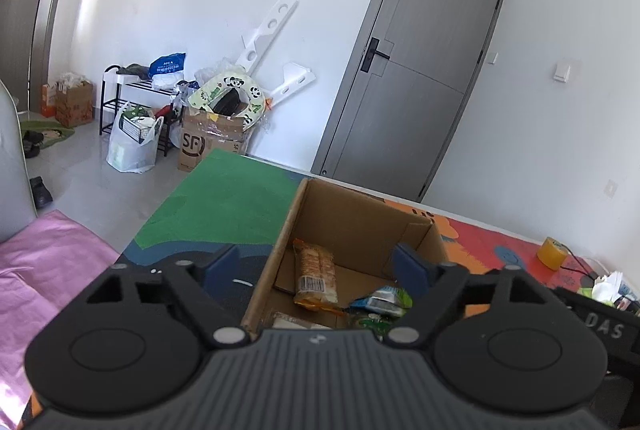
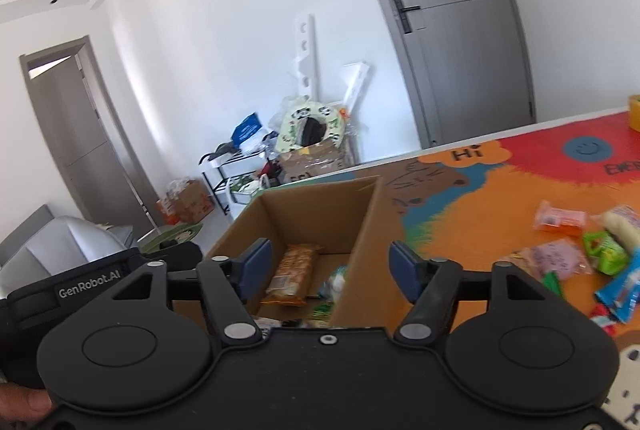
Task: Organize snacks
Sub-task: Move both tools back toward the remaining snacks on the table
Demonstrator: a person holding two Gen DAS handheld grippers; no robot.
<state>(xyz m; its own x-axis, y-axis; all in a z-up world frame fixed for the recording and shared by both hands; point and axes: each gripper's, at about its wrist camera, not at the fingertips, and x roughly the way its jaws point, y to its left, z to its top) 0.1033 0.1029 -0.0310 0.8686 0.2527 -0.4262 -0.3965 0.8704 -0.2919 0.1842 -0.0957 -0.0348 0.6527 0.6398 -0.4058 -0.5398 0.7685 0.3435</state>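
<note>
Both claws hang over the open cardboard box [image 1: 360, 226], and each stands wide open with nothing between its blue pads. Left claw [image 1: 316, 268] straddles the box's left wall, one pad outside over the mat, the other above the box's inside. Right claw [image 2: 330, 266] straddles the box's right wall in the same way.

Inside the box, an orange cracker packet [image 1: 314, 272] lies on the floor, leaning toward the left wall. Just right of it sits a blue and white wrapper [image 1: 380, 300], with a green packet [image 1: 370, 322] nearer the box's front edge.

Well to the right of the box, a loose heap of snacks [image 2: 580, 250] lies on the colourful mat [image 2: 480, 205]. Beyond the box on its right, a yellow tape roll [image 1: 554, 252] rests on the mat.
</note>
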